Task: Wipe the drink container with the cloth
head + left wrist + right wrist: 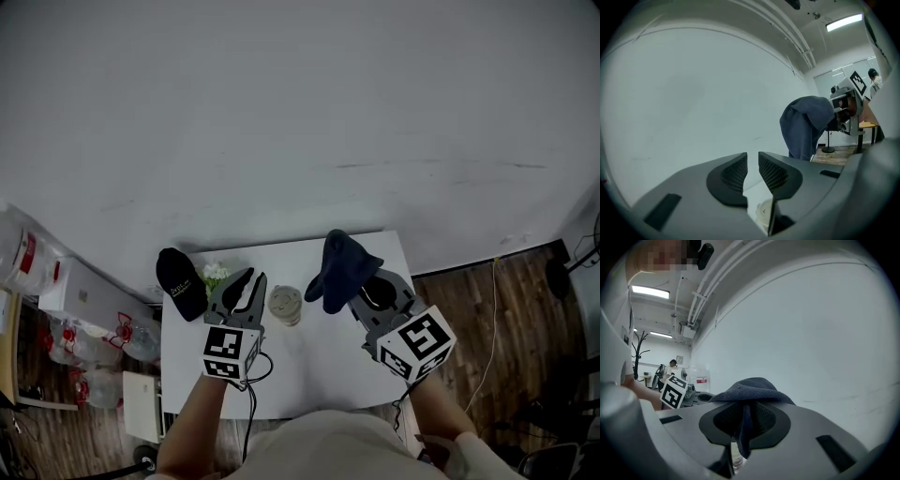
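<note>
The drink container (285,305), a pale cup with a lid, stands on the small white table (319,375) between my two grippers. My left gripper (246,279) is just left of it, tilted upward; its jaws (753,157) stand a narrow gap apart with nothing between them, and the cup (763,213) shows below them. My right gripper (367,291) is shut on a dark blue cloth (342,267), which drapes over its fingertips to the right of the cup. In the right gripper view the cloth (750,392) is pinched between the pads and folds over them.
A black cap (181,283) and a small bunch of white flowers (216,274) lie at the table's far left. The table stands against a white wall. Boxes and bags (89,323) crowd the floor on the left. A cable (494,319) runs over the wooden floor on the right.
</note>
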Demonstrator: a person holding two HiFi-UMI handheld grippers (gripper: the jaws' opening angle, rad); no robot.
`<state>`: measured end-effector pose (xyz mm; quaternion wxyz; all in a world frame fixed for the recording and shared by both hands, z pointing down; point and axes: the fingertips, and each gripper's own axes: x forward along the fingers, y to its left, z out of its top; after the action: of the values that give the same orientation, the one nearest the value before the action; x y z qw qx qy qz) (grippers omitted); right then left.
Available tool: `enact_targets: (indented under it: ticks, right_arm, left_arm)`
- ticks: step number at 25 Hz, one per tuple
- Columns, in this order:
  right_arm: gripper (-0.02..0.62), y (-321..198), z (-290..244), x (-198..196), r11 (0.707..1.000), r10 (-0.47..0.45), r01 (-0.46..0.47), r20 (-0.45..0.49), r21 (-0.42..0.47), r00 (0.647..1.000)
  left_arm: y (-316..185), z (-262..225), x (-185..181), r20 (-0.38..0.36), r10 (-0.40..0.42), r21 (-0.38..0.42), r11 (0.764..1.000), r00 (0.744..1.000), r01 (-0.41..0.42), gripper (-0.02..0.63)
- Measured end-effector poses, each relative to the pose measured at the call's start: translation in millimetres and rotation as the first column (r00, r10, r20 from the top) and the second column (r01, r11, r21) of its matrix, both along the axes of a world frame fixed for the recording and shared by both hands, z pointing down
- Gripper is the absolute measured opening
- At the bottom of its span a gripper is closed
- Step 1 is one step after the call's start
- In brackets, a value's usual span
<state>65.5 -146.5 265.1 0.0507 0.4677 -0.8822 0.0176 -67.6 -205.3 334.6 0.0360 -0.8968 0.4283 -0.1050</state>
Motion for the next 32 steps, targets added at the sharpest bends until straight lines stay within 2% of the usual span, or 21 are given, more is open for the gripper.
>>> enact_targets:
  ticks: [7,13,18,22,25,27,32]
  right_arm:
    - [0.061,28.4,-63.4,-5.5,0.991,-0.030,0.029,0.006,0.128,1.000]
    - [0.061,53.8,-87.1,-1.6,0.979,-0.020,0.019,0.001,0.203,1.000]
    - [0.061,65.9,-87.8,8.0,0.980,0.005,-0.012,0.035,0.199,0.999]
    - [0.061,73.0,-72.7,7.5,0.987,0.004,-0.003,-0.002,0.162,1.000]
    - [0.061,77.9,-54.2,-0.3,0.990,-0.008,0.019,-0.077,0.141,0.997]
    - [0.061,80.2,-43.8,-7.9,0.991,-0.027,0.040,-0.104,0.125,0.994]
    - [0.061,86.3,-30.2,-29.7,0.990,-0.092,0.100,-0.091,0.095,0.992]
  left_arm:
    - [27.8,-75.2,-22.3,-0.086,-0.017,0.121,0.992,0.996,0.027,0.063]
    - [58.0,-103.5,-33.4,-0.058,-0.036,0.214,0.976,0.998,0.047,0.048]
    - [80.8,-103.9,-34.4,-0.060,-0.026,0.211,0.977,0.998,0.038,0.038]
    - [97.7,-99.4,-30.5,-0.070,-0.016,0.185,0.982,0.997,0.028,0.032]
    - [108.3,-94.2,-26.8,-0.117,-0.009,0.141,0.990,0.993,0.025,0.029]
    - [113.9,-85.8,-29.2,-0.112,-0.007,0.124,0.992,0.994,0.021,0.023]
    - [126.8,-75.3,-25.4,-0.100,0.013,0.102,0.995,0.995,-0.003,0.020]
